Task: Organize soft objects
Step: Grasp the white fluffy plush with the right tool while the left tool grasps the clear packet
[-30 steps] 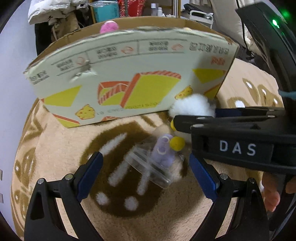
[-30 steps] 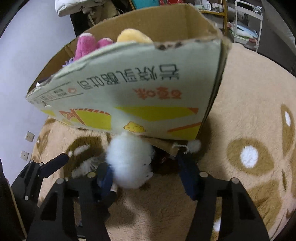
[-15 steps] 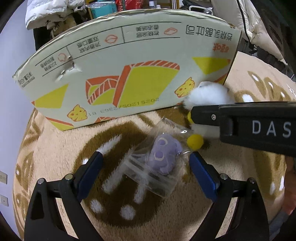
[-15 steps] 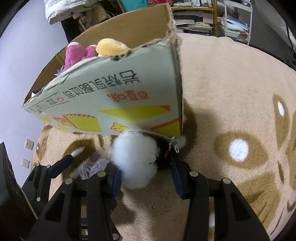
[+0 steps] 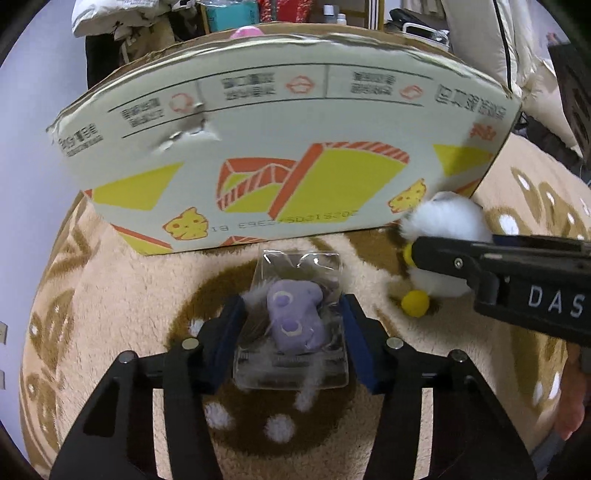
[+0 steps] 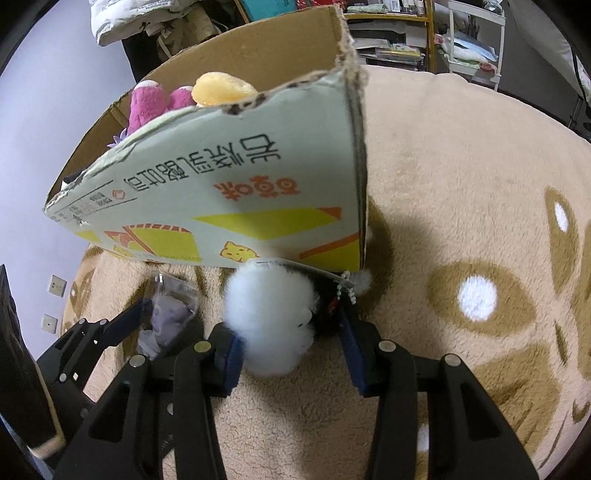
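Note:
A purple plush in a clear plastic bag (image 5: 293,321) lies on the beige rug in front of the cardboard box (image 5: 280,147). My left gripper (image 5: 291,332) has closed around it, both pads against the bag. A white fluffy plush (image 6: 271,317) with a black part and a paper tag lies at the box's corner; in the left wrist view (image 5: 445,229) its yellow feet show. My right gripper (image 6: 291,343) is shut on it. The box (image 6: 229,192) holds pink and yellow plush toys (image 6: 218,86).
The beige rug with brown and white pattern (image 6: 480,295) stretches to the right. Shelves, bags and clutter (image 6: 406,33) stand behind the box. A grey wall with sockets (image 6: 55,288) is at the left.
My left gripper moved forward and closed from wide open onto the bagged purple plush. My right gripper narrowed on the white plush and rose a little.

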### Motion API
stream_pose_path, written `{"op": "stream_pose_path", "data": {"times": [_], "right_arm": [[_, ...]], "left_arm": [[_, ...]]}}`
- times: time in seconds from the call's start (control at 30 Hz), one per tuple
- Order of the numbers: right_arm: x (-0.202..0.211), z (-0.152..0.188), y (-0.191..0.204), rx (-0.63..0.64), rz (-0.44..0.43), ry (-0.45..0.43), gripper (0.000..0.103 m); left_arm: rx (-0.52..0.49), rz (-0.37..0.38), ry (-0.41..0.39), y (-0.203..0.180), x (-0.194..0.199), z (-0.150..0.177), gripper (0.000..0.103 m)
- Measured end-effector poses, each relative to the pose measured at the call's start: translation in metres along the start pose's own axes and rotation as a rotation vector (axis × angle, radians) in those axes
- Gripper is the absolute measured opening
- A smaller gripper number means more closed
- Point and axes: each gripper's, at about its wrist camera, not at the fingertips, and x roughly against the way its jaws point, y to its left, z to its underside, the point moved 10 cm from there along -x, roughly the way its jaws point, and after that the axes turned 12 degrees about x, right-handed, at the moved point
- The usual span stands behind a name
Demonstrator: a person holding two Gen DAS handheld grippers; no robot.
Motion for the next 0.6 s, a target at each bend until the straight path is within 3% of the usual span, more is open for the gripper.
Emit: {"op": "stream_pose_path", "data": {"times": [0.27,0.6], "right_arm": [[-0.001,0.000,0.004,0.012,0.009,-0.003,0.049],[0.003,0.001,0.008,0.037,0.021,-0.017,0.048]], "left_arm": [[-0.075,0.029,0.010,-0.002,0.005,-0.004,0.044],[0.014,0.038,-0.030,0.020,0.020,-0.025,0.044]]}}
